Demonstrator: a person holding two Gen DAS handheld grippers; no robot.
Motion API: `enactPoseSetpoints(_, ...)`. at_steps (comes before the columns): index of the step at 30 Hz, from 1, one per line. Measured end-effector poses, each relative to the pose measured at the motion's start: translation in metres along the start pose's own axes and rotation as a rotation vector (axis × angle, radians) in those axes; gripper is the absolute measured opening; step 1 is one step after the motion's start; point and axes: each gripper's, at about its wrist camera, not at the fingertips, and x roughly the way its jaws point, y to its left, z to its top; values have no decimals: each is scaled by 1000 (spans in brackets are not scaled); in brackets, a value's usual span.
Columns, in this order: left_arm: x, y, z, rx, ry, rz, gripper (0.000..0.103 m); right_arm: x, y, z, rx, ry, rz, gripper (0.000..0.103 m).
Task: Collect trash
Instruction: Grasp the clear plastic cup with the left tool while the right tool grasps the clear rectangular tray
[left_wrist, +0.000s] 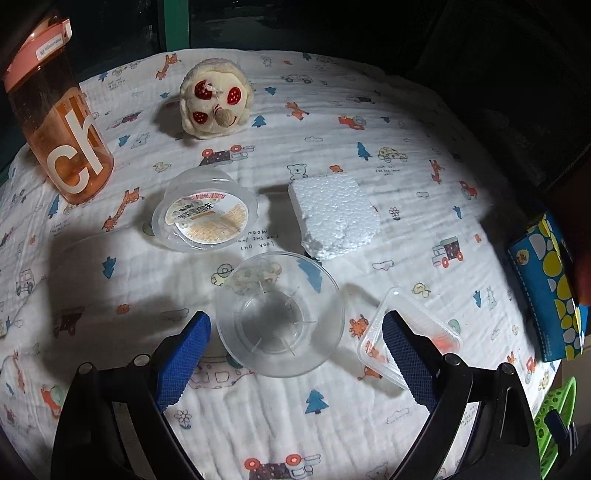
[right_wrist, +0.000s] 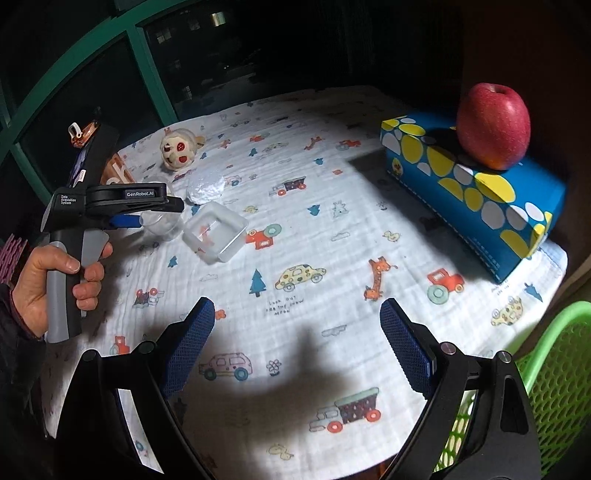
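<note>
On the printed cloth lie a clear plastic cup (left_wrist: 279, 317) on its side, a clear lidded tub with an orange label (left_wrist: 208, 214), a white foam block (left_wrist: 334, 214) and a clear square tray (left_wrist: 408, 336). My left gripper (left_wrist: 295, 354) is open, its blue pads either side of the cup and just short of it. It also shows in the right wrist view (right_wrist: 147, 214), held by a hand near the cup (right_wrist: 162, 223) and tray (right_wrist: 215, 232). My right gripper (right_wrist: 297, 343) is open and empty over bare cloth.
An orange bottle (left_wrist: 61, 122) stands at the left, a plush toy (left_wrist: 214, 101) at the back. A blue tissue box (right_wrist: 469, 192) with a red apple (right_wrist: 493, 123) on it sits at the right. A green mesh basket (right_wrist: 554, 373) is at the near right edge.
</note>
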Motion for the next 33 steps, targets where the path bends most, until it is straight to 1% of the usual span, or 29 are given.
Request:
enactPoseSetpoints(2,4,2,1,-4,3,-13,90,8,2,5,-11,9,2,90)
enactPoseSetpoints(7,10,8,2,2,10,-50,67,31,12,17,-59,29,25,90)
enactPoseSetpoints(10,9,13,2,5,6,-66,62,46,19,25,-86,40,38,90)
enactPoseSetpoints(12,3,16,1,1,-7,-85,61,57,25,31,-103,52,63,90)
enactPoseSetpoints(14,-3,19,2,11,-22,-80,61,66,32,35,-126,61,74,90)
enactPoseSetpoints(16,-10,23,2,11,-36,-95,61,78,40,40,-161,77,91,90)
enactPoseSetpoints(19,-20,30,3,11,-58,-95,61,94,54,45,-216,96,102,90)
enactPoseSetpoints(24,-33,44,3,9,-76,-90,61,120,75,56,-311,112,103,90)
enactPoseSetpoints(31,-41,62,-1,-11,-88,-80,61,147,89,67,-378,142,107,90)
enactPoseSetpoints(33,-40,65,-2,-17,-86,-77,61,152,92,68,-399,149,95,90)
